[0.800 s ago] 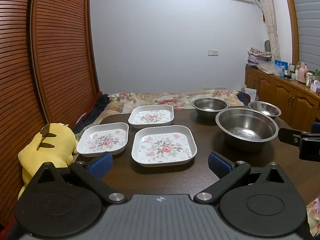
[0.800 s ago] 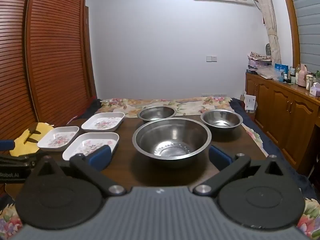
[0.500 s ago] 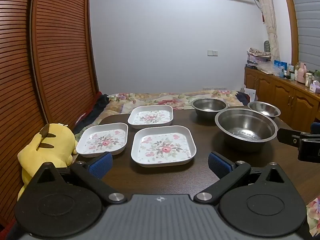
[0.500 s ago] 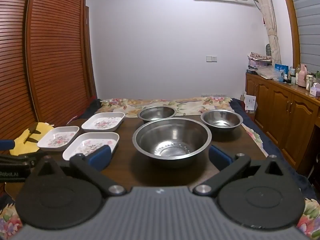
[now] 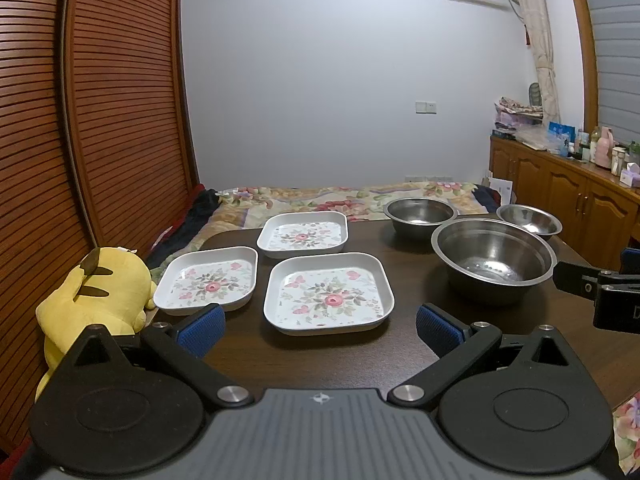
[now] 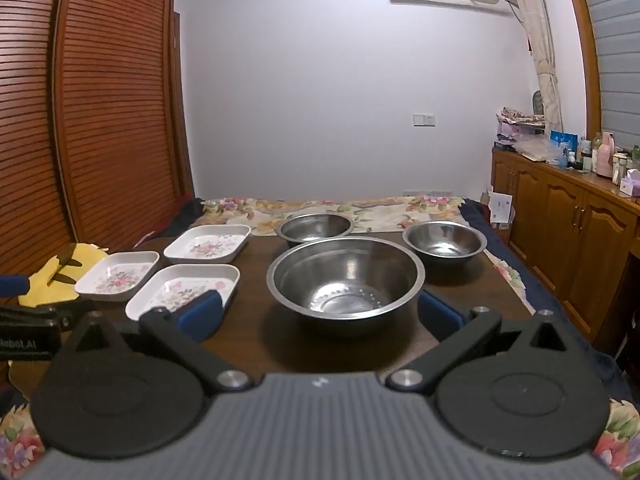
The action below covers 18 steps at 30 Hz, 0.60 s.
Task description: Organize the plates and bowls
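Left wrist view. The left gripper (image 5: 320, 322) is spread wide with nothing between its blue pads (image 5: 202, 323), raised above the near edge of the dark table (image 5: 328, 356). Three floral square plates lie separately: the near plate (image 5: 329, 292) straight ahead at 12 o'clock, the left plate (image 5: 208, 279) at 11 o'clock just beside it, and the far plate (image 5: 303, 235) behind both. The large steel bowl (image 5: 494, 258) sits at 1 o'clock, with the far-left bowl (image 5: 420, 216) and far-right bowl (image 5: 529, 219) beyond it. A yellow plush toy (image 5: 94, 288) rests off the table's left edge at 9 o'clock. Part of the right gripper (image 5: 596, 286) shows at 3 o'clock.

Right wrist view. The right gripper (image 6: 320, 314) is likewise spread and holds nothing. The large steel bowl (image 6: 345, 280) lies at 12 o'clock, apart from the pads. The far-left bowl (image 6: 317, 229) sits at 12 o'clock behind it, the far-right bowl (image 6: 445, 242) at 1 o'clock. The plates group at 10 o'clock.

Change since 0.8 s ago: almost none. The left view has drifted very slightly, and no plate or bowl has shifted. Judgement: the task has not started; nothing is stacked or nested. Each gripper faces its own group, suggesting plates for the left and bowls for the right.
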Tool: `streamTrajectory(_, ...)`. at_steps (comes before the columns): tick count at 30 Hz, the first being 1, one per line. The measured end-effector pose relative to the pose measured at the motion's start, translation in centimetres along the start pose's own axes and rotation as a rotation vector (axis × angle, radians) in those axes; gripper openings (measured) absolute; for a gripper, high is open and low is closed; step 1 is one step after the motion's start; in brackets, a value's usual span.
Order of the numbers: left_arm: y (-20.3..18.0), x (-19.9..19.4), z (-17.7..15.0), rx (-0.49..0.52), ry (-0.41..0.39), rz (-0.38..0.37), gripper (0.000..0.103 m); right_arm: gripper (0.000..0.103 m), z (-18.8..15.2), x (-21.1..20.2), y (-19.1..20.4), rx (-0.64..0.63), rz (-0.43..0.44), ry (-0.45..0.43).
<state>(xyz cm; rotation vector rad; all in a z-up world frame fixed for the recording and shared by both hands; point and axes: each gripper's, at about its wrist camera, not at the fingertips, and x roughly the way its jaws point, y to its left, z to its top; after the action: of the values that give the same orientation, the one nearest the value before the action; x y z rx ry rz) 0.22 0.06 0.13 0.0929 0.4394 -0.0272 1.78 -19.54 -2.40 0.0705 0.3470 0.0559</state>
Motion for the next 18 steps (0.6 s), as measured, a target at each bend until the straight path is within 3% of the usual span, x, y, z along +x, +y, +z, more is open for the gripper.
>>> streamTrajectory(18,0.03,-0.12,-0.08,-0.003,-0.002,0.0,0.103,0.103,-0.1,0.04,-0.15,0.002,-0.001,0.001)
